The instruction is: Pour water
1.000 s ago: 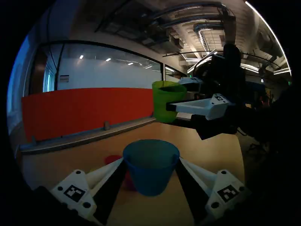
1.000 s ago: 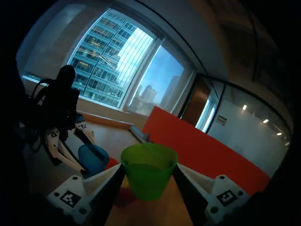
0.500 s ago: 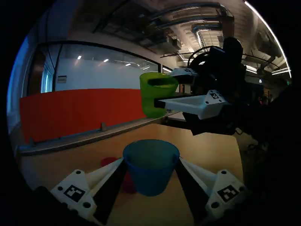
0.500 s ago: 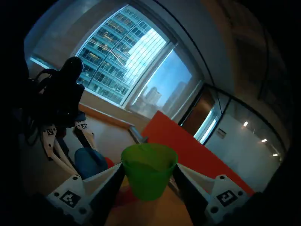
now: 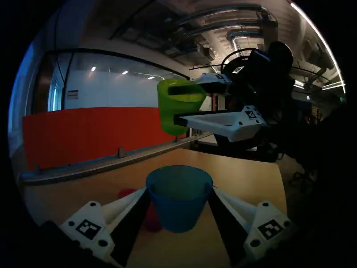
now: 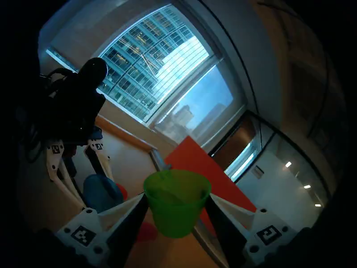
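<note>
Two cups gripped over my wooden table [image 5: 241, 174].
My left tool [image 5: 178, 196] pinches the blue plastic cup [image 5: 179, 210] upright, low by the table; my right tool [image 6: 176, 203] pinches the green plastic cup [image 6: 177, 214], held higher than the blue one and tipped.

Tilted cup [image 5: 178, 105] above upright cup [image 5: 179, 198]
</note>
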A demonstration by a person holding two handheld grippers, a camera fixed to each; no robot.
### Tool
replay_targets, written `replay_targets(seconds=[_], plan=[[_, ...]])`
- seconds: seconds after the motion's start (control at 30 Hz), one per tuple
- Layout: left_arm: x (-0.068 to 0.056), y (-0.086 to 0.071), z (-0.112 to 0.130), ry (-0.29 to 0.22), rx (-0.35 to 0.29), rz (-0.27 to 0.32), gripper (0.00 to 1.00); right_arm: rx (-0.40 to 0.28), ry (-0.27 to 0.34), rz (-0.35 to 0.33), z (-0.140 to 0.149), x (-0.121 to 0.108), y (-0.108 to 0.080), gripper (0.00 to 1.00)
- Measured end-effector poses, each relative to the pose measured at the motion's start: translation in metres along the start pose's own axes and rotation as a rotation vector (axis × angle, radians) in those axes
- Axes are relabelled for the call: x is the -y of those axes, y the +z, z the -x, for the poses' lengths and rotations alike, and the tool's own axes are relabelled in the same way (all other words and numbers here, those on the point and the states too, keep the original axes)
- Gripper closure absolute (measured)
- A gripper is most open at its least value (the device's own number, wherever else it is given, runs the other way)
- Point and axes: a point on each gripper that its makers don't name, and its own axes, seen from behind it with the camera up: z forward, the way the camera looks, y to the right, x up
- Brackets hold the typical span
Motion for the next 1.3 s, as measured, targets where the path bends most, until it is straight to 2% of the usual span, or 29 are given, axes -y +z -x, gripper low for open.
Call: replay_targets(seconds=[0.4, 1.0, 1.3], plan=[[-0.003, 0.001, -0.002, 0.005, 0.001, 0.005, 0.15, -0.001, -0.104, 0.008, -0.018, 0.001, 0.007, 0.12], [-0.004, 0.004, -0.003, 0.003, 0.005, 0.008, 0.15, -0.006, -0.273, 0.027, -0.026, -0.014, 0.012, 0.12], [-0.005, 0.003, -0.004, 0.001, 0.003, 0.012, 0.15, -0.002, -0.333, 0.033, -0.028, -0.015, 0.015, 0.12]])
